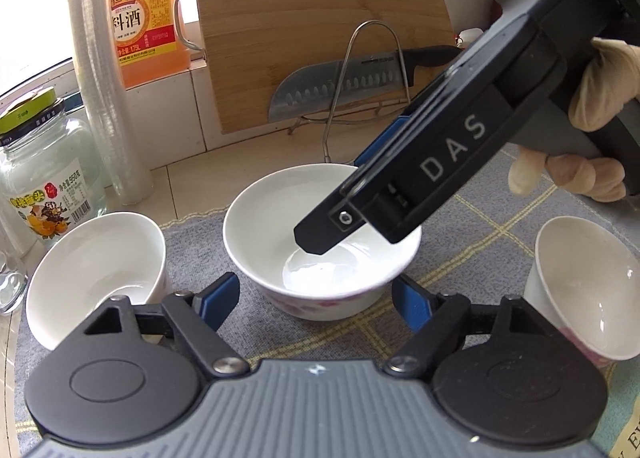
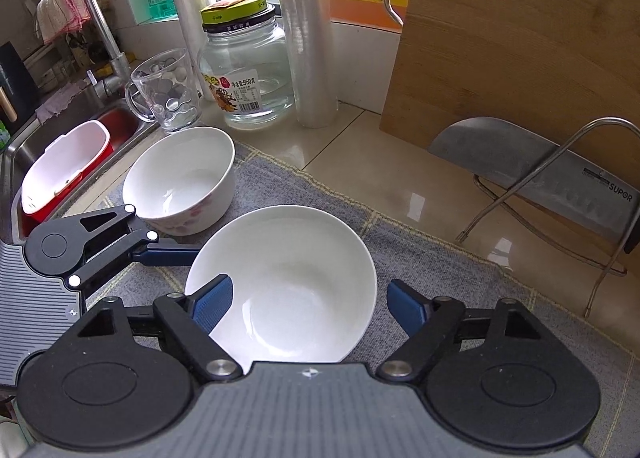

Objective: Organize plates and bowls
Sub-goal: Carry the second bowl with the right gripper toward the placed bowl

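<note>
Three white bowls sit on the grey mat (image 2: pixel 420 266), spread apart, likely awaiting stacking. The right gripper (image 2: pixel 308 308) is spread wide over the centre bowl (image 2: pixel 288 270), its left finger reaching inside the rim at about 9 o'clock and its right finger outside at 3 o'clock. The left gripper (image 1: pixel 316 294), also spread, hovers with that bowl just ahead at 12 o'clock, between its fingertips but untouched. The left bowl (image 2: pixel 180 178) stands at 10 o'clock.

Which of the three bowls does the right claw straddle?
The middle white ceramic bowl on the grey mat: right claw open, one finger inside its rim. The left bowl and right bowl are untouched.
</note>
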The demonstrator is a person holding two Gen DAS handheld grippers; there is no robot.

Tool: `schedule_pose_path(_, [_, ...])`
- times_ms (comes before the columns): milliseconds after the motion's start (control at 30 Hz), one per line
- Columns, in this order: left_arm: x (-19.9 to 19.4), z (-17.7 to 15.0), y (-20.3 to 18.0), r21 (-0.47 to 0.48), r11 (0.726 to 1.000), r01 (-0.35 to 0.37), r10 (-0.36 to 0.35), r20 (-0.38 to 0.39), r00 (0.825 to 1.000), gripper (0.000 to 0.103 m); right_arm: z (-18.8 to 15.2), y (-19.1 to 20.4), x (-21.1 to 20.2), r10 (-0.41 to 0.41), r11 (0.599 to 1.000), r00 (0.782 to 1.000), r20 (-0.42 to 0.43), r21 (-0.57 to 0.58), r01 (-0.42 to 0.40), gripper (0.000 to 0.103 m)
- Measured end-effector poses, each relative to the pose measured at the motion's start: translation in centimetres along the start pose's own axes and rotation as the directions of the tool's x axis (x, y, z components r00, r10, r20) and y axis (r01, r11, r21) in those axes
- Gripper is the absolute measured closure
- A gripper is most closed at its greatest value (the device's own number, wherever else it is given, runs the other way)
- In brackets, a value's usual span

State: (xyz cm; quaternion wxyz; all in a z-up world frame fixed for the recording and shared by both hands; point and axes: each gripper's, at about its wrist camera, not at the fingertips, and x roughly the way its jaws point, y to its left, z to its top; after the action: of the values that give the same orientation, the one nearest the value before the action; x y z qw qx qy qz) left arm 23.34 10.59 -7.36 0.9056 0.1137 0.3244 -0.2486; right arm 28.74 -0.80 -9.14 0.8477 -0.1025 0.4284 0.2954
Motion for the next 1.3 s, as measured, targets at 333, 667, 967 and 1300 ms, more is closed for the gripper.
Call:
schedule_pose_path(333, [-0.1,0.2,-0.3,0.032,0.999,0.003,-0.003,0.005,1.0,0.02,0.3,0.0,0.8,0.032,0.999,0.999,-0.012,0.001,-0.032,0.017])
schedule_pose_path(667, [-0.1,0.6,-0.5,0.05,0.999,0.0,0.0,-0.016,1.0,0.02,0.2,-0.1,0.7,0.038,0.999,0.999,-0.009,0.012,-0.038,0.017])
schedule_pose_path(967, [-0.5,1.0,-0.6,0.043,0.999,0.013,-0.011,-0.035,0.999,0.02,0.1,-0.1,0.4,0.048,0.999,0.999,-0.015,0.025,-0.048,0.017])
schedule_pose_path(1300, [-2.4,1.6,-1.2,0.05,0.999,0.017,-0.015,-0.037,0.999,0.02,-0.3,0.4,-1.4,0.058,0.998,0.998,0.004,0.034,-0.058,0.017])
